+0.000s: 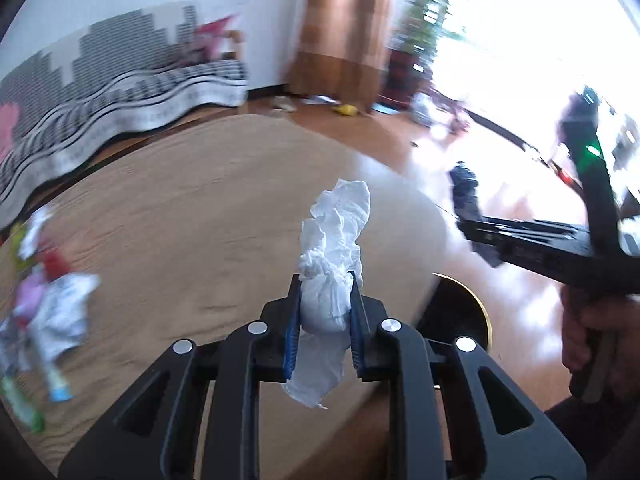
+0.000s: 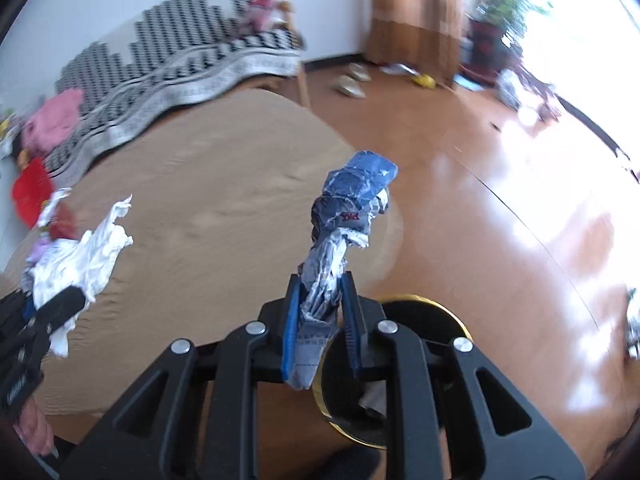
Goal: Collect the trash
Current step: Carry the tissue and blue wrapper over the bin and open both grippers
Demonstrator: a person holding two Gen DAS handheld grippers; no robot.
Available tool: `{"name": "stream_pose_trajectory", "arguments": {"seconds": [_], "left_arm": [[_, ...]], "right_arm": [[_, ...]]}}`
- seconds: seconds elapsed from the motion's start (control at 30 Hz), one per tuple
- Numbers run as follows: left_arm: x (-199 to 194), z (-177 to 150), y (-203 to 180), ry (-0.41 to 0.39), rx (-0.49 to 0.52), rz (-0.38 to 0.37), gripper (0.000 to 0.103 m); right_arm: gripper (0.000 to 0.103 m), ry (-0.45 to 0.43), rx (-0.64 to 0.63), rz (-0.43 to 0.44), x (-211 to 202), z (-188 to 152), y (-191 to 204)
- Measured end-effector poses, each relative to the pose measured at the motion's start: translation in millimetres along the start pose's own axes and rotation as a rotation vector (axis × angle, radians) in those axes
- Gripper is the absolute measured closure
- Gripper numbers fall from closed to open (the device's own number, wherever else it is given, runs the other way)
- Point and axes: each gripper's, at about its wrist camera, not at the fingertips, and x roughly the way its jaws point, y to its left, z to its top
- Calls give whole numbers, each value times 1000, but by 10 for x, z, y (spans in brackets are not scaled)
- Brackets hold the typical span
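The left tool (image 1: pixel 325 304) is clamping a crumpled white tissue (image 1: pixel 334 248) between its blue pads, the paper sticking up above the pads and hanging below them. Beneath the tissue a round wooden bench (image 1: pixel 192 216) is filling most of the view. At the bench's left edge a blurred heap of trash (image 1: pixel 44 292) is lying. Just right of the tissue, off the bench's rim, a dark bin with a gold rim (image 1: pixel 464 312) is showing. Further right of the tissue, a hand (image 1: pixel 588 340) is holding the right tool (image 1: pixel 476 232), which is gripping a dark crumpled wrapper (image 1: pixel 466 188). Behind the bench a striped sofa (image 1: pixel 120 96) is standing.
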Motion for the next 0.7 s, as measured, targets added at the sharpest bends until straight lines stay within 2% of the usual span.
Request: {"name": "stream_pose_trajectory", "arguments": {"seconds": [0.13,0.23,0.43,0.57,0.7], "left_arm": [[277,-6,-506,32,67,-77,83],[445,0,-721,48,90,-109,83],[760,44,-940,88,98,-153,83],[896,37,-1073,107,92,-166,83],[930,16,-1121,116,87,-174,83]], "right_arm": [[83,84,70,-45,172,-213,-557],[83,181,99,-66,385,-368,-888],[83,388,167,-47,830,-725,-1300],[83,412,184,-52,901,-763,-1424],[83,397,195,-39,865,-693,-1259]]}}
